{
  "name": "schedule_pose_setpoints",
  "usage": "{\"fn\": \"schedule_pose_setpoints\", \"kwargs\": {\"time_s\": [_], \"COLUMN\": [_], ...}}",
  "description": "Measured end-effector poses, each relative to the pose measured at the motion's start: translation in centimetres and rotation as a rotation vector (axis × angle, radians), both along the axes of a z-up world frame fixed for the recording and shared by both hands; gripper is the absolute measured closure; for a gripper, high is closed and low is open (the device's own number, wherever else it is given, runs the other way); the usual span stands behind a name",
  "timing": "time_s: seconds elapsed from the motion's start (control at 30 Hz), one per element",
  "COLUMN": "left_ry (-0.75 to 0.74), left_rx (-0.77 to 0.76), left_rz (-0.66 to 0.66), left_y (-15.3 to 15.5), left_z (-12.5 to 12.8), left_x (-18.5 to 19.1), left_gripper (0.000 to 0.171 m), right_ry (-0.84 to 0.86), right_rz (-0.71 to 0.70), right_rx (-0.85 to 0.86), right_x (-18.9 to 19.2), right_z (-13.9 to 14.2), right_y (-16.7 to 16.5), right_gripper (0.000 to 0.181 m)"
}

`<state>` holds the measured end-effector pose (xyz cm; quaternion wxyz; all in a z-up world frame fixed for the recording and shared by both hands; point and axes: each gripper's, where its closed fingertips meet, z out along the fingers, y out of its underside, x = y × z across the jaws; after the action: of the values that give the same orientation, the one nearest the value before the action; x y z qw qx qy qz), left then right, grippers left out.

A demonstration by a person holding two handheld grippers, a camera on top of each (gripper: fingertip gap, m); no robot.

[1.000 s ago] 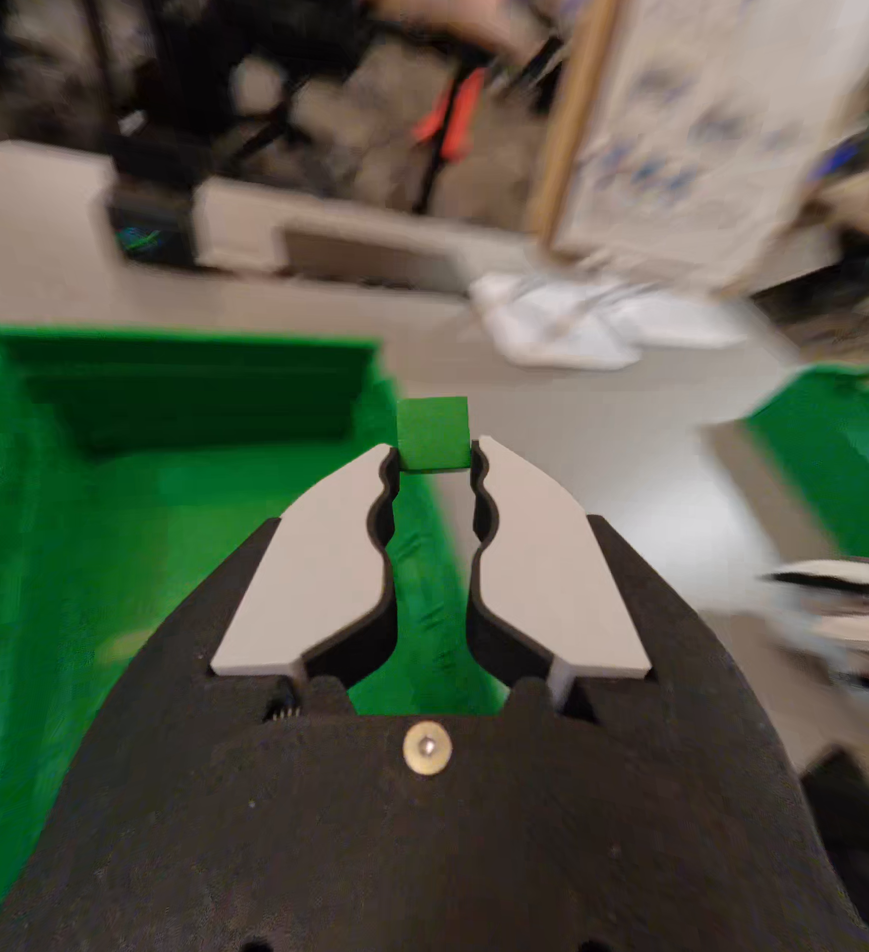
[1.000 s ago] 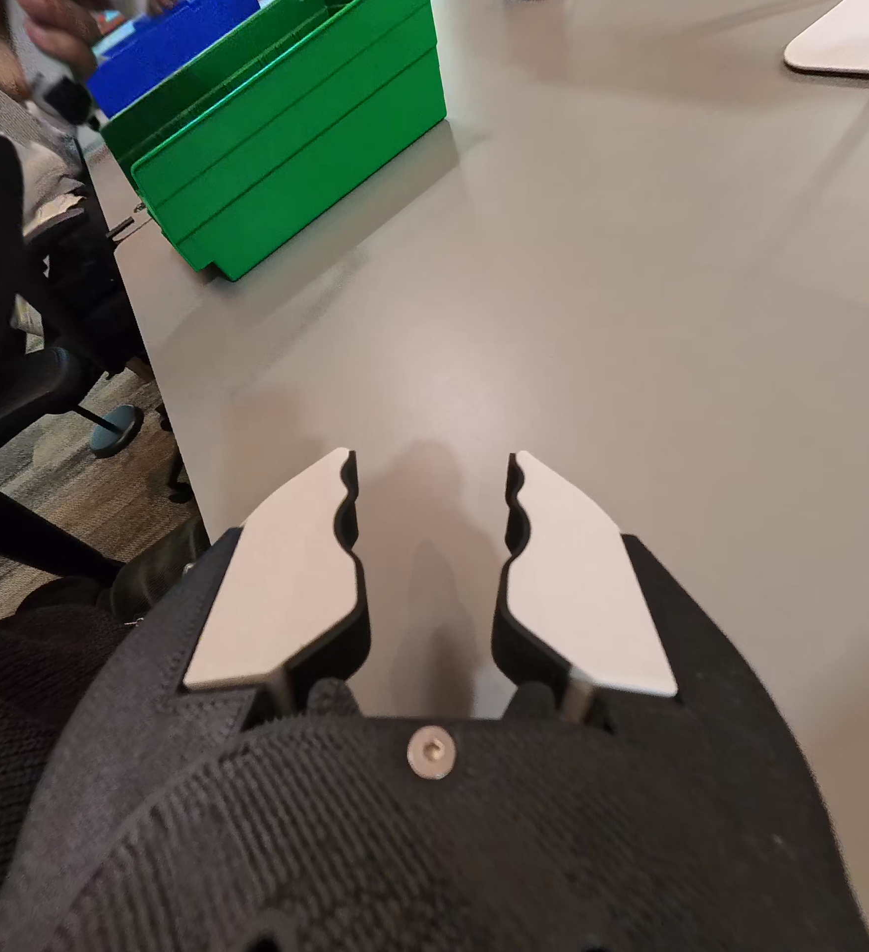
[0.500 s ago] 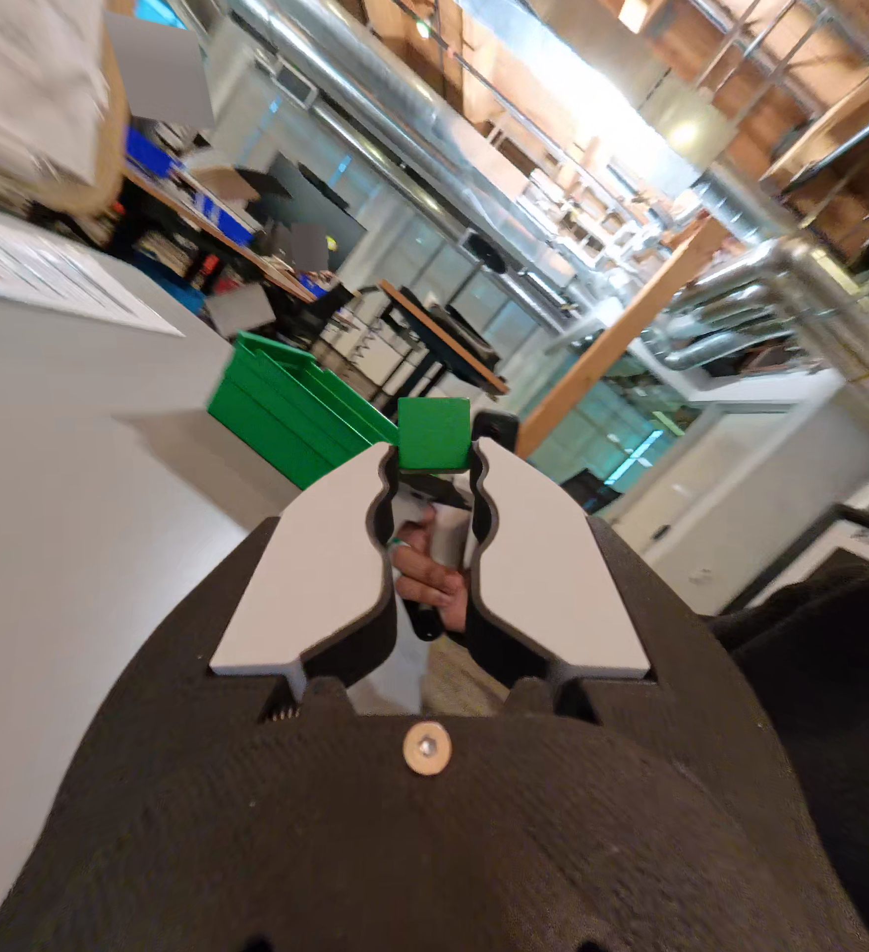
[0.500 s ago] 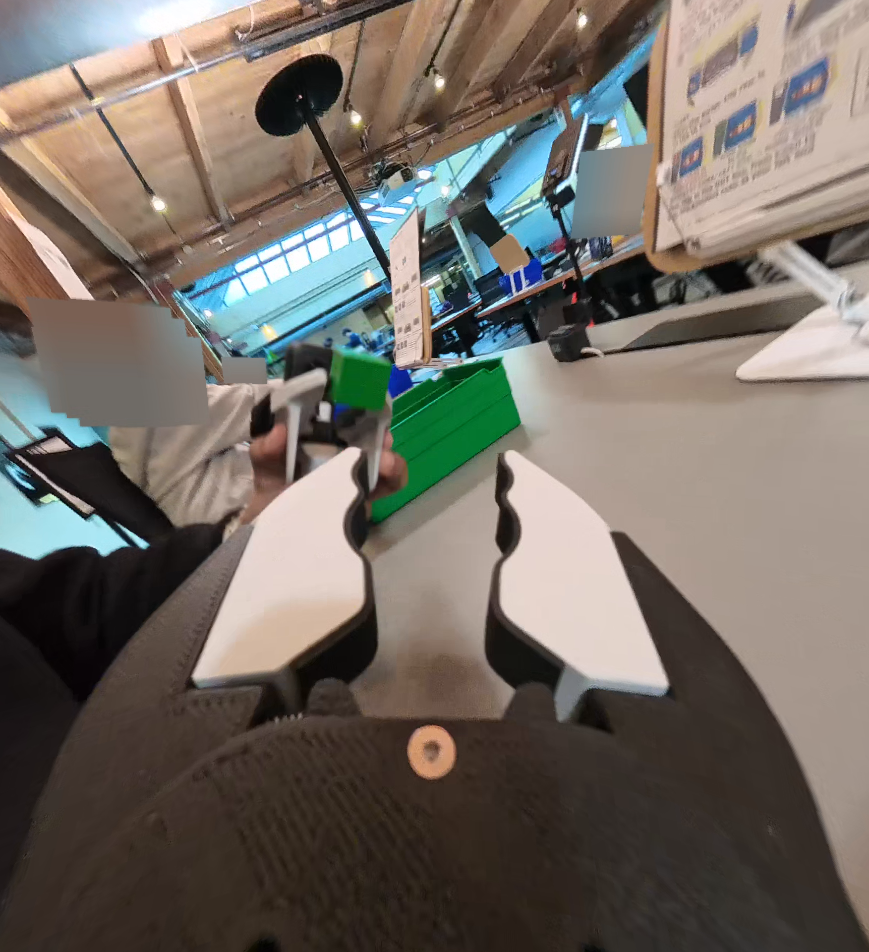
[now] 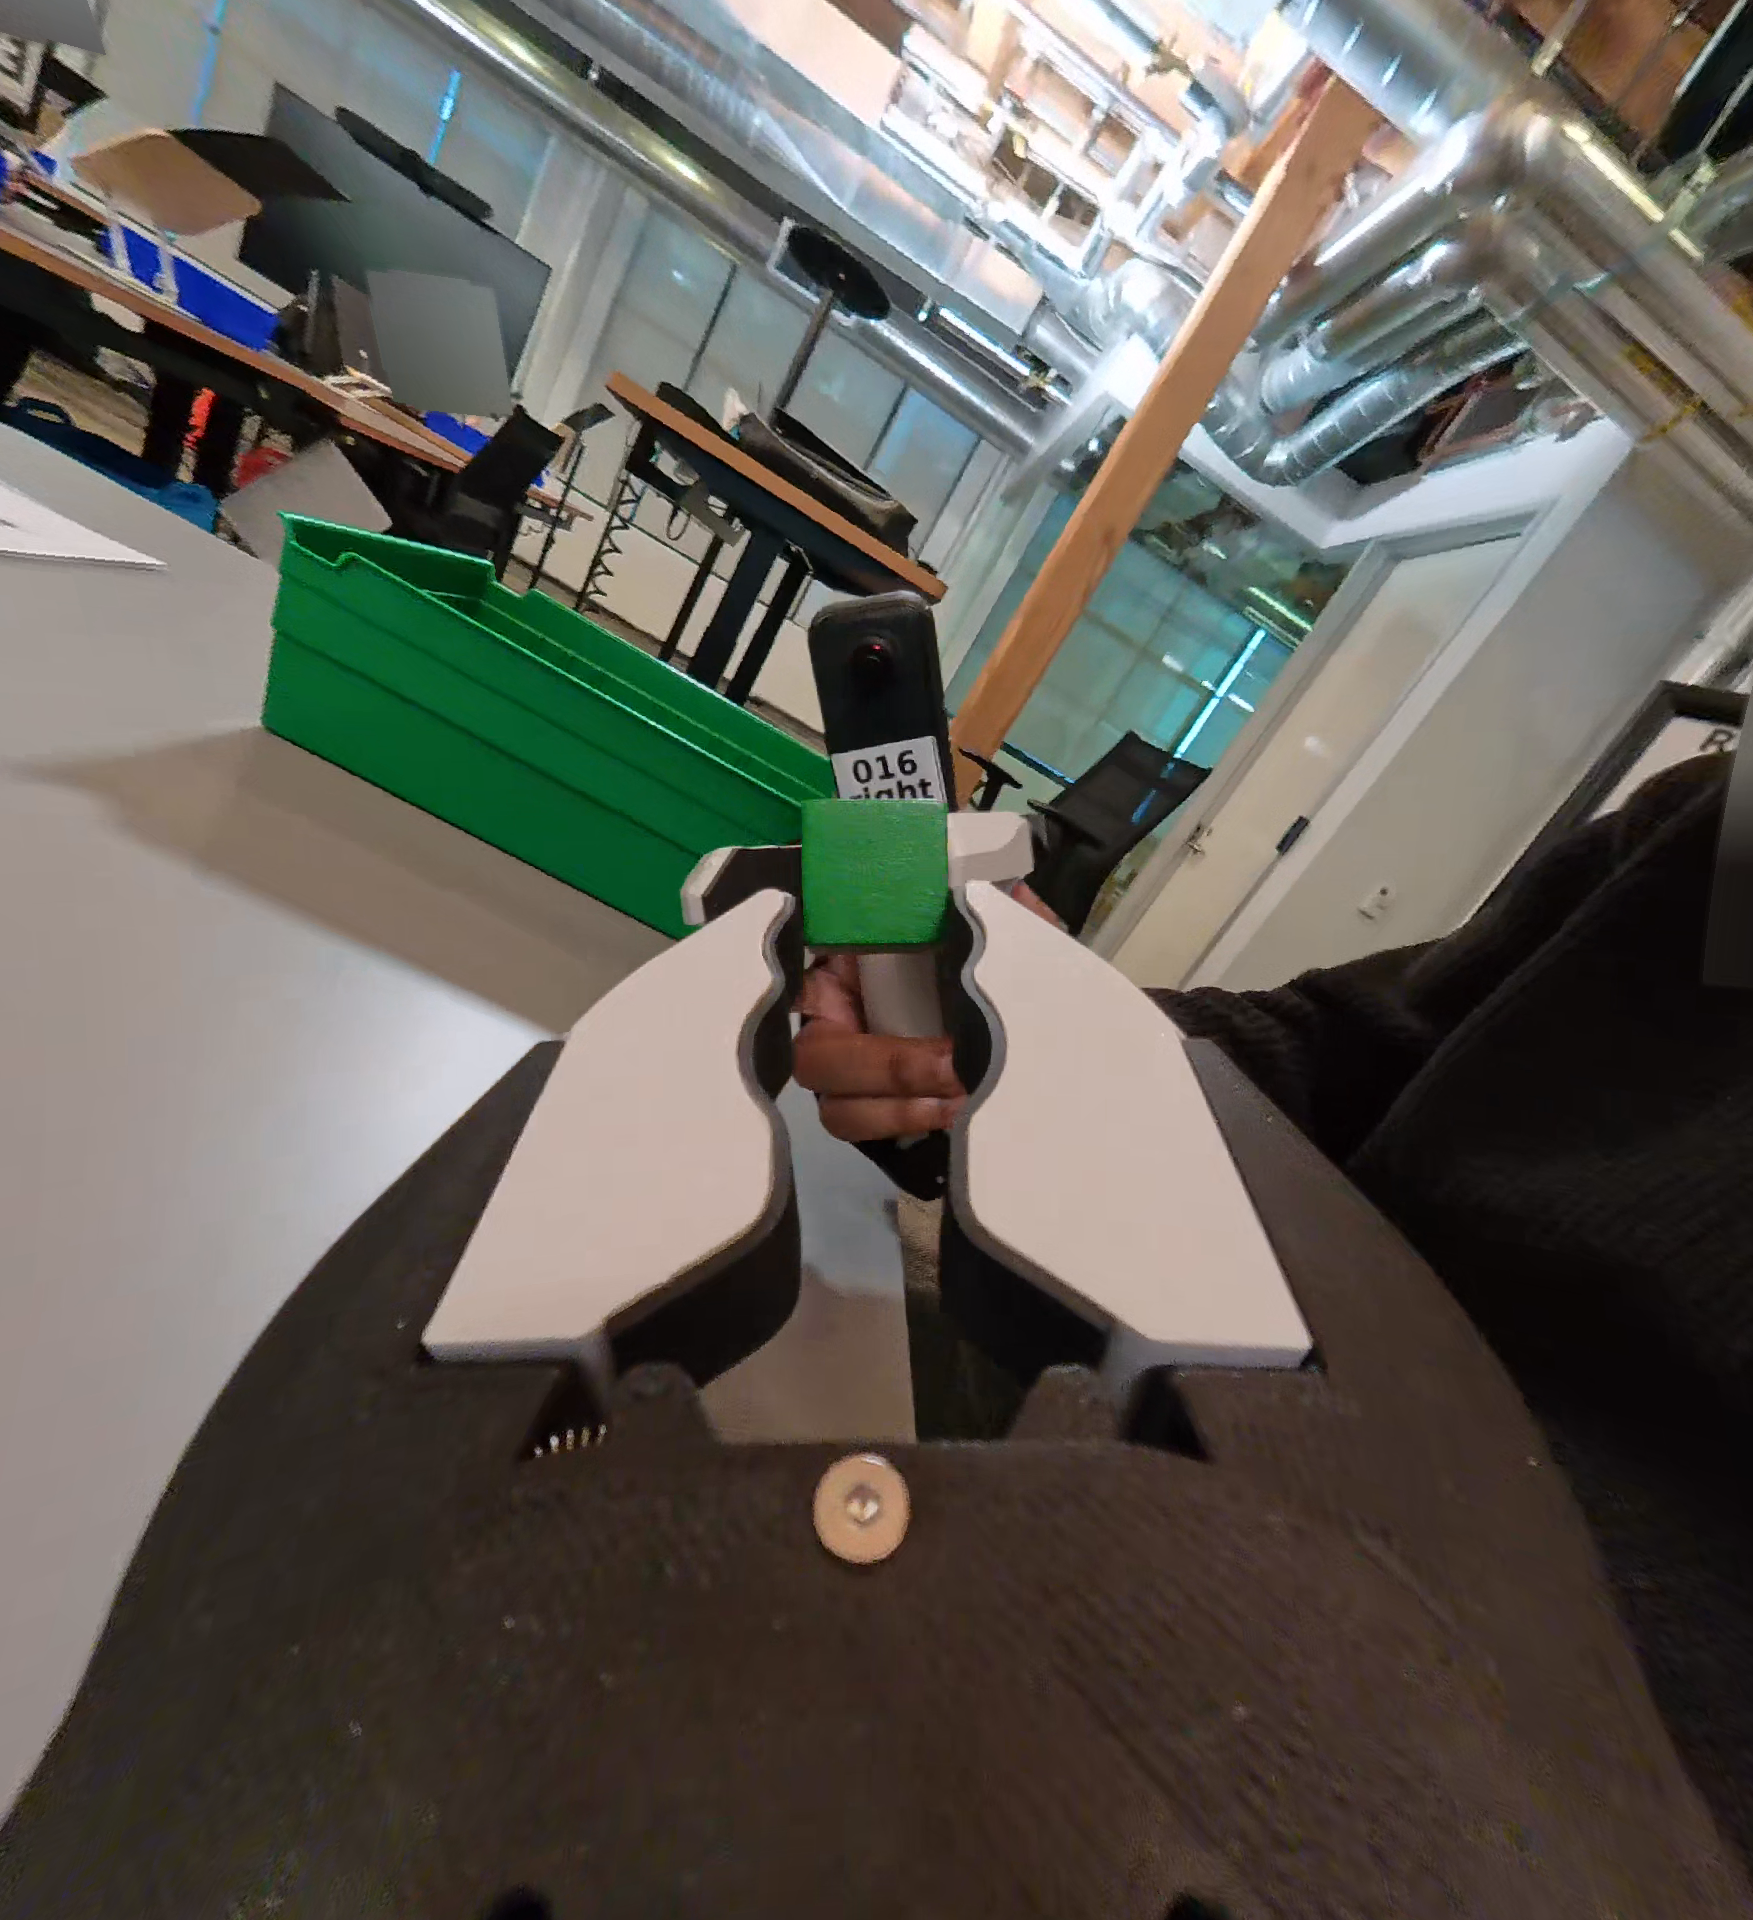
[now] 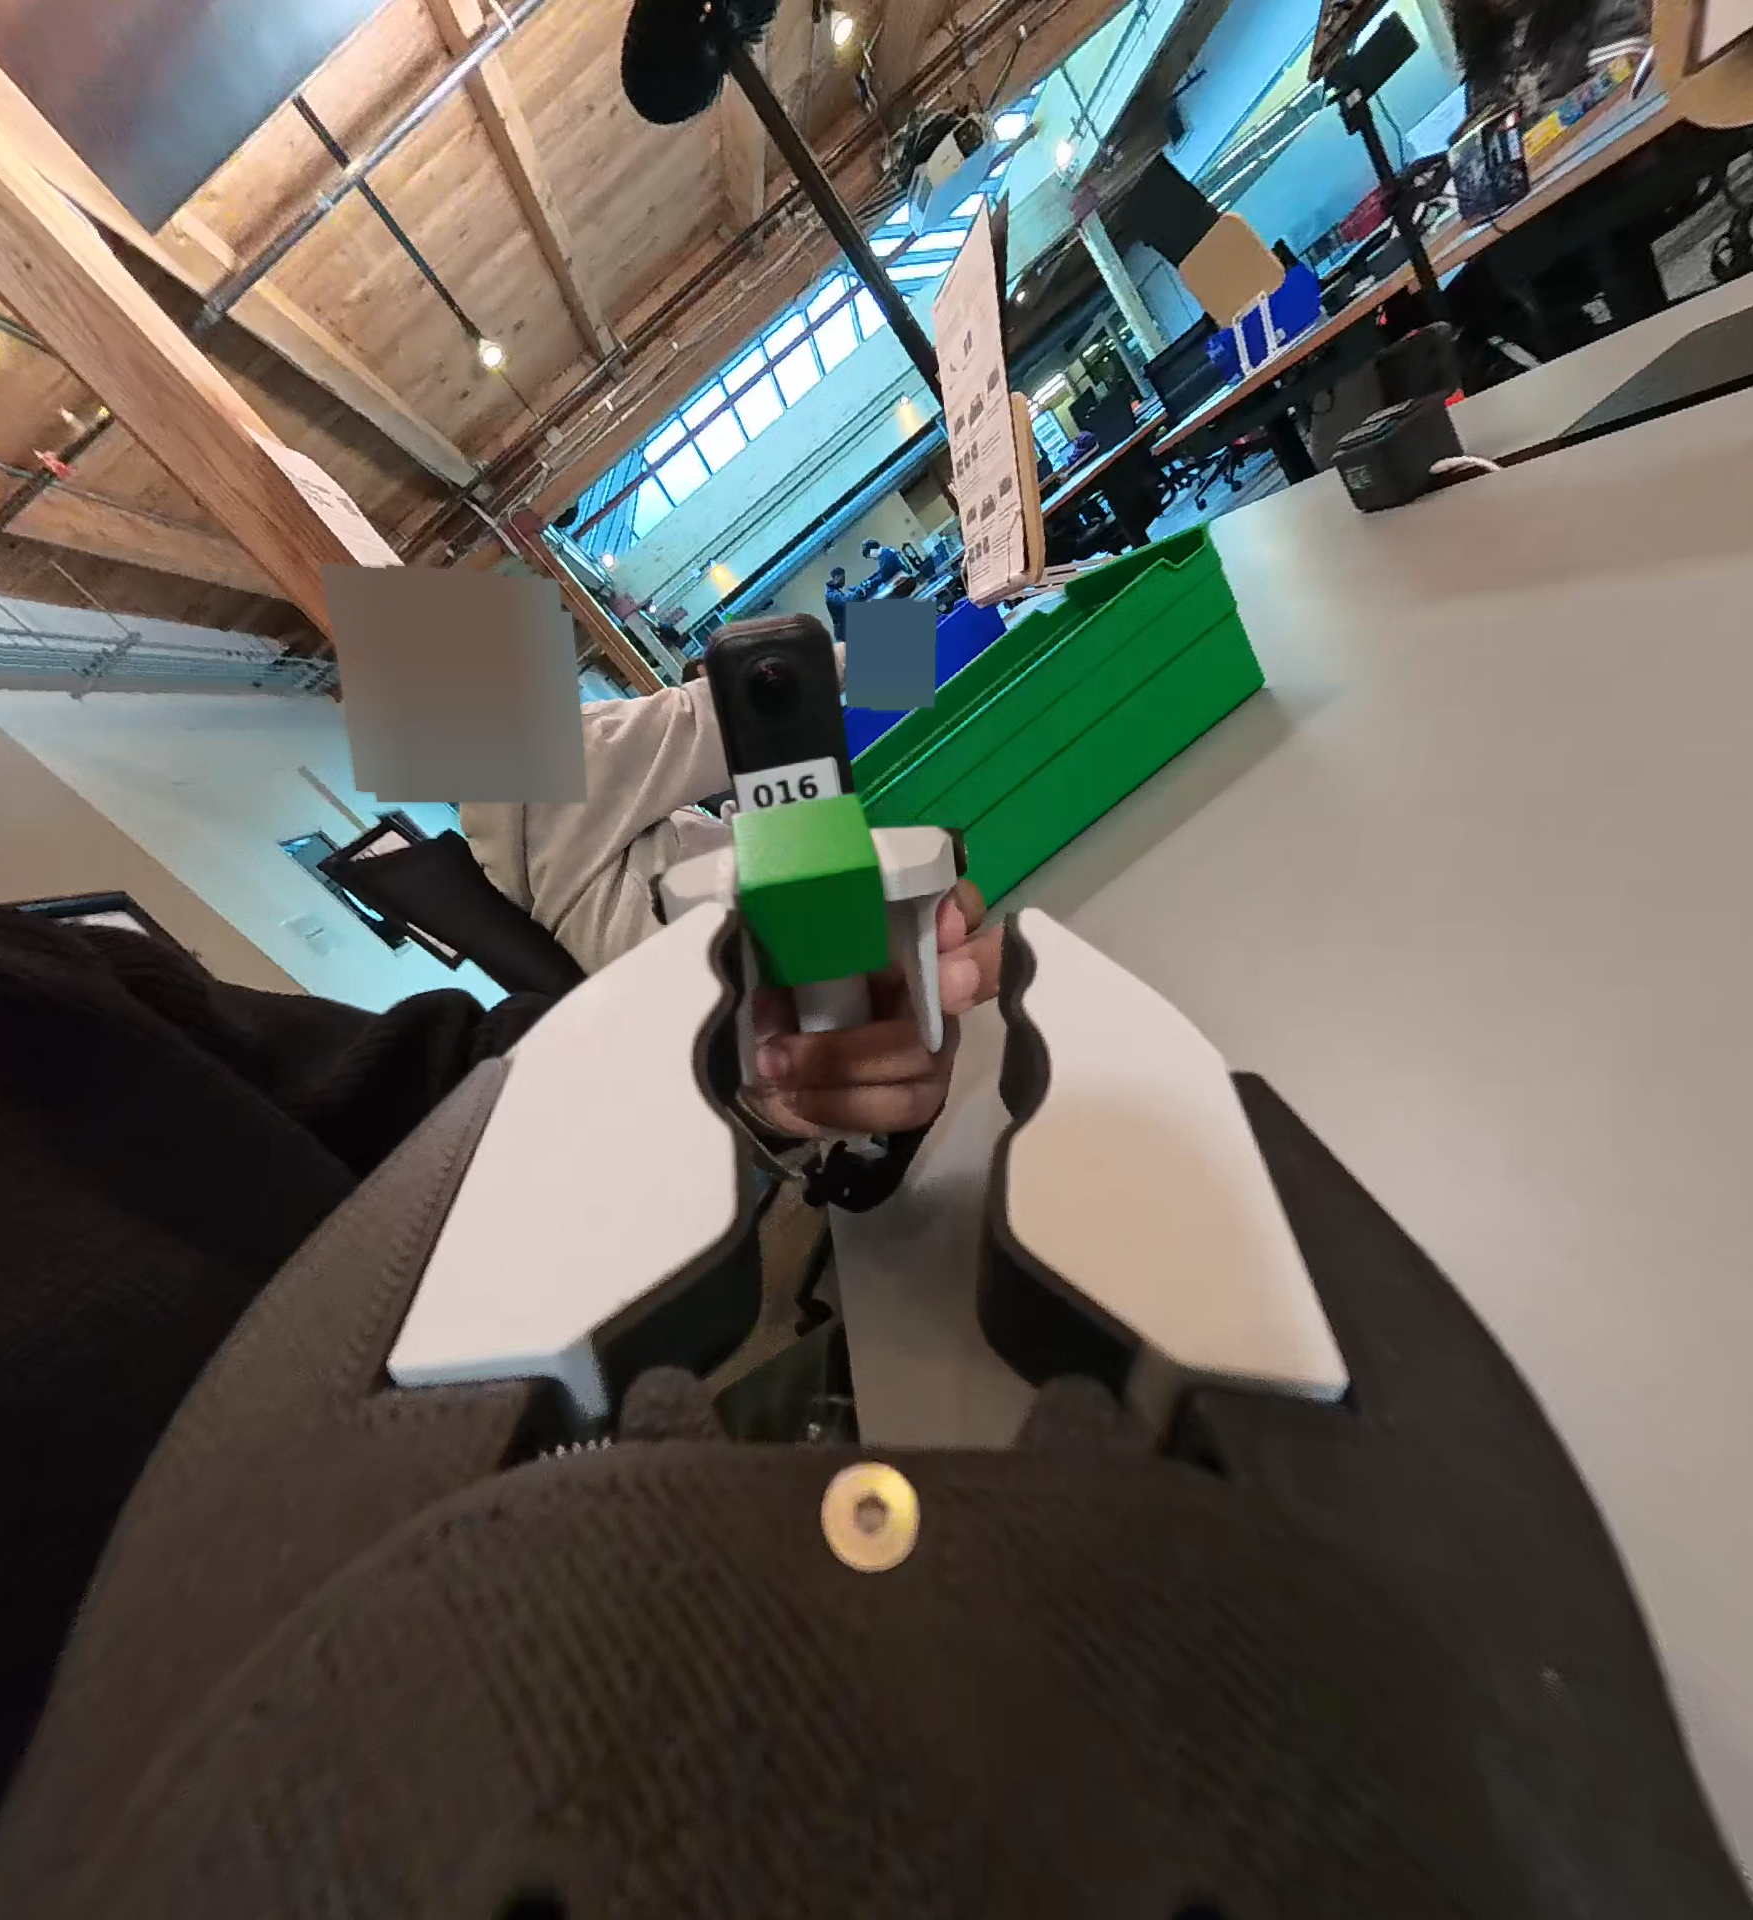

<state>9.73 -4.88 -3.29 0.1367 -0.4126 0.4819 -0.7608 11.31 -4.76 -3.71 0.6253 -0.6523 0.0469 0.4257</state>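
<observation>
Left wrist view: at 9 o'clock spreads the pale grey surface; toward 11 o'clock a green plastic bin sits on it. At centre the left hand-held gripper clamps a small green cube, raised off the surface. Just behind, at 12 o'clock, the right hand-held gripper faces it, fingers spread and empty.
</observation>
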Motion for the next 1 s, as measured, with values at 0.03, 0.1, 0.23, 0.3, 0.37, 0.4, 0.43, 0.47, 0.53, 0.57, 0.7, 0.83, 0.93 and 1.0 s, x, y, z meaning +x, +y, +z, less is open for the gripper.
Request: {"fn": "schedule_pose_setpoints", "kwargs": {"time_s": [0.03,0.1,0.23,0.3,0.37,0.4,0.43,0.47,0.53,0.57,0.7,0.83,0.93,1.0], "left_ry": [-0.002,0.003,0.015,0.018,0.017,0.019,0.019,0.019,0.024,0.022,0.027,0.041,0.087,0.116], "left_rx": [-0.015,-0.039,-0.054,-0.054,-0.058,-0.059,-0.056,-0.048,-0.005,0.026,0.136,0.124,0.096,0.095], "left_rz": [-0.006,-0.012,-0.03,-0.033,-0.044,-0.05,-0.054,-0.056,-0.048,-0.038,-0.028,-0.038,-0.082,-0.097], "left_y": [-0.1,-0.2,-0.2,-0.2,-0.4,-0.5,-0.6,-0.7,-0.9,-1.0,-1.1,-0.8,-1.0,-1.2], "left_z": [0.1,0.0,-0.3,-0.5,-0.5,-0.5,-0.6,-0.6,-1.0,-1.2,-1.9,-2.0,-2.4,-2.9], "left_x": [0.0,0.0,0.0,0.1,0.0,0.0,-0.1,-0.1,-0.1,0.0,-0.1,-0.2,-0.2,-0.2], "left_gripper": [0.144,0.144,0.145,0.145,0.145,0.144,0.145,0.145,0.145,0.145,0.147,0.145,0.136,0.134], "right_ry": [-0.016,-0.033,-0.078,-0.1,-0.112,-0.117,-0.123,-0.13,-0.145,-0.157,-0.155,-0.131,-0.158,-0.176], "right_rz": [0.003,0.016,0.034,0.035,0.032,0.029,0.029,0.028,0.019,0.022,0.033,0.037,0.039,0.046], "right_rx": [0.007,0.029,0.043,0.037,0.039,0.041,0.044,0.05,0.052,0.046,0.027,-0.002,-0.038,-0.045], "right_x": [-0.1,-0.3,-0.8,-1.0,-1.1,-1.0,-1.0,-1.0,-0.8,-0.8,-0.4,0.1,0.3,0.1], "right_z": [0.0,0.3,0.2,0.0,0.0,0.1,0.1,0.2,0.3,0.2,0.2,-0.1,-0.8,-1.0], "right_y": [-0.1,-0.3,-0.4,-0.4,-0.4,-0.4,-0.5,-0.5,-0.6,-0.6,-0.8,-0.8,-0.7,-0.7], "right_gripper": [0.133,0.141,0.154,0.155,0.155,0.155,0.155,0.155,0.155,0.155,0.155,0.155,0.156,0.155]}}
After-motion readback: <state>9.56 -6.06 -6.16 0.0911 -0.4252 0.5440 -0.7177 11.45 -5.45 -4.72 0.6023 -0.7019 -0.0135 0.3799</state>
